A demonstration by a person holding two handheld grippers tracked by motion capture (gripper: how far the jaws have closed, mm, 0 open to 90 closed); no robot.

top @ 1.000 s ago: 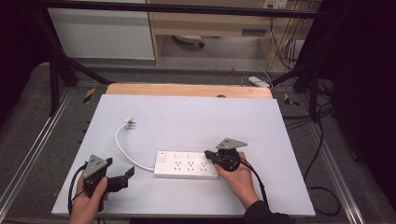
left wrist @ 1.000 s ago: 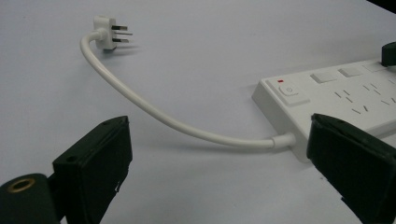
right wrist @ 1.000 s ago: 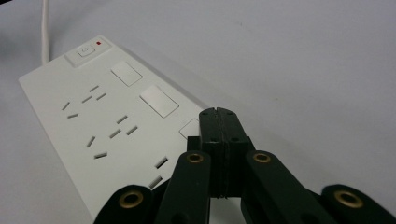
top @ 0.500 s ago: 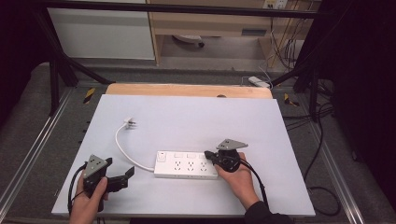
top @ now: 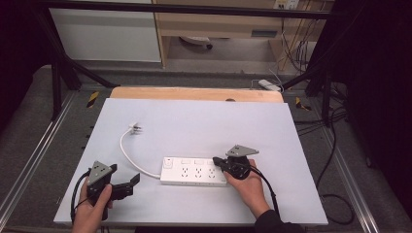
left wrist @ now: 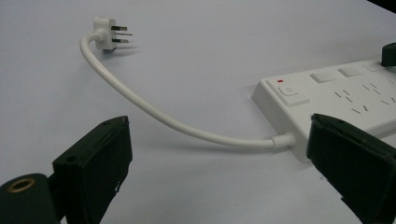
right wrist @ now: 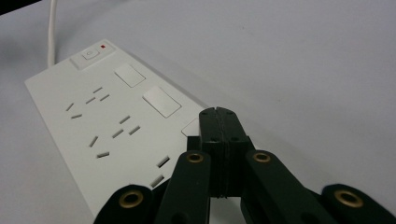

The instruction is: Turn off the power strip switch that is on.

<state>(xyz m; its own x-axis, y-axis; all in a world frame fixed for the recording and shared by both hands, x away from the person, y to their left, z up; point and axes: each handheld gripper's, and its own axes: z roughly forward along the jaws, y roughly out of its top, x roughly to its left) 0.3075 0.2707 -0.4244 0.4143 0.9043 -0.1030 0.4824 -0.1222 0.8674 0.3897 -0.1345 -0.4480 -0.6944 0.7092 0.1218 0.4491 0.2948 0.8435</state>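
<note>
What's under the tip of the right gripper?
The shut right gripper sits over the power strip, on the row of white switches. Its tip covers most of the nearest switch, so whether it presses down cannot be seen.

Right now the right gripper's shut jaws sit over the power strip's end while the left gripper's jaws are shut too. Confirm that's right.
Not quite: the left gripper has its jaws wide open, as the left gripper view shows. The right gripper is indeed shut over the power strip.

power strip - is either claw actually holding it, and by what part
Neither holds it. The right claw is shut with nothing between its jaws, its tip resting on the power strip's top near a switch. The left claw is open, short of the cord.
</note>
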